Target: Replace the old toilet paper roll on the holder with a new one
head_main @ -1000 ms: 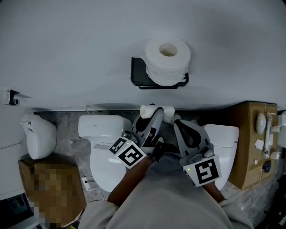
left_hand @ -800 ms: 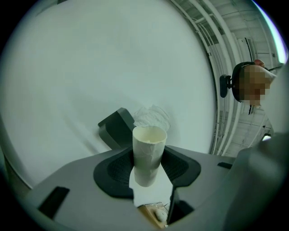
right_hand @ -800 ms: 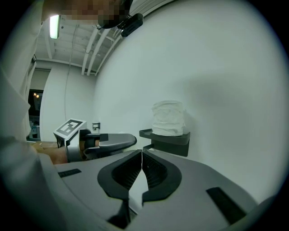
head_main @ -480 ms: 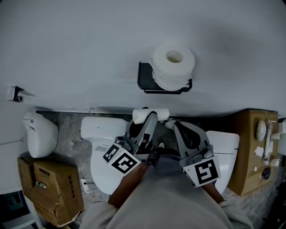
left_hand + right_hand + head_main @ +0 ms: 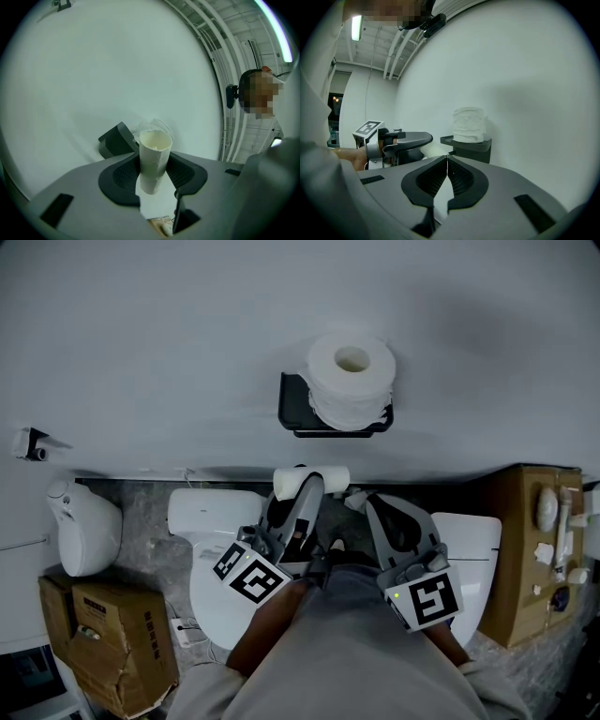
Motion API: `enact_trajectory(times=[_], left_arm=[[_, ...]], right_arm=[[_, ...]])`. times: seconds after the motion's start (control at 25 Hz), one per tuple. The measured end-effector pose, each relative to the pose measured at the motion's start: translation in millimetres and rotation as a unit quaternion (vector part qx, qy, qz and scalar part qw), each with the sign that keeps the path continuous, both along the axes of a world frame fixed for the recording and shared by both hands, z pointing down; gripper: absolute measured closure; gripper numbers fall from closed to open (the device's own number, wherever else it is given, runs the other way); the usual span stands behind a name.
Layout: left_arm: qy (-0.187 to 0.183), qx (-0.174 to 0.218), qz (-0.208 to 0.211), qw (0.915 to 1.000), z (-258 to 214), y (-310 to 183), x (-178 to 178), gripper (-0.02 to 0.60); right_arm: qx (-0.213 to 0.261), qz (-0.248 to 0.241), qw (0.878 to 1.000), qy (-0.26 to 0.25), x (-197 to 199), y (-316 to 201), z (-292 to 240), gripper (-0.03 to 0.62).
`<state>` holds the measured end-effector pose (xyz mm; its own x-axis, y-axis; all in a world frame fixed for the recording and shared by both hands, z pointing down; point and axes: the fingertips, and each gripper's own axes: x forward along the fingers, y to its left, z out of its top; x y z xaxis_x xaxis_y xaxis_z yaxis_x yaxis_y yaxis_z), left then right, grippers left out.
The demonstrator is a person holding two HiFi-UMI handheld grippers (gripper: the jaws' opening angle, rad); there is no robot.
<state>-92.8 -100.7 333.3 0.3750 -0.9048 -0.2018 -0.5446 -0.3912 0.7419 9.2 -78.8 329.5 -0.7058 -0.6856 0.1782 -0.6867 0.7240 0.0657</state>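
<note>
My left gripper (image 5: 304,487) holds a pale cardboard tube (image 5: 312,476) crosswise just below the black wall holder (image 5: 292,402). Its jaws are closing, and both pads press on the tube (image 5: 153,157), whose open end rises above them. A full white toilet paper roll (image 5: 351,379) stands on the holder; in the left gripper view its crinkled edge (image 5: 152,125) and the holder (image 5: 115,139) show behind the tube. My right gripper (image 5: 362,499) hangs beside the left one, shut with nothing in it (image 5: 447,159). From there I see the roll (image 5: 468,124) on the holder (image 5: 471,145) ahead.
Below the wall stand a white toilet (image 5: 211,521) on the left and another (image 5: 473,531) on the right. A brown cabinet (image 5: 525,549) with small items stands at far right. A cardboard box (image 5: 103,634) and a white bin (image 5: 82,526) are at far left.
My left gripper has shifted a little left with the tube still in it. The right gripper has stayed where it was, shut.
</note>
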Motion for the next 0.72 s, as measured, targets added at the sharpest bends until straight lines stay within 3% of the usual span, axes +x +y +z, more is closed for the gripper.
enact_trajectory(times=[0.2,0.72], left_arm=[[0.016,0.002,0.015,0.9997,-1.2,-1.7,5.3,0.405],[0.008,0.004,0.021,0.9997,-2.0,-0.7,7.3,0.403]], right_arm=[[-0.017,0.007,1.000,0.011,9.4,0.3,8.3,0.577],[0.001,0.020,1.000,-0.016,14.8,-5.8,-6.8,0.577]])
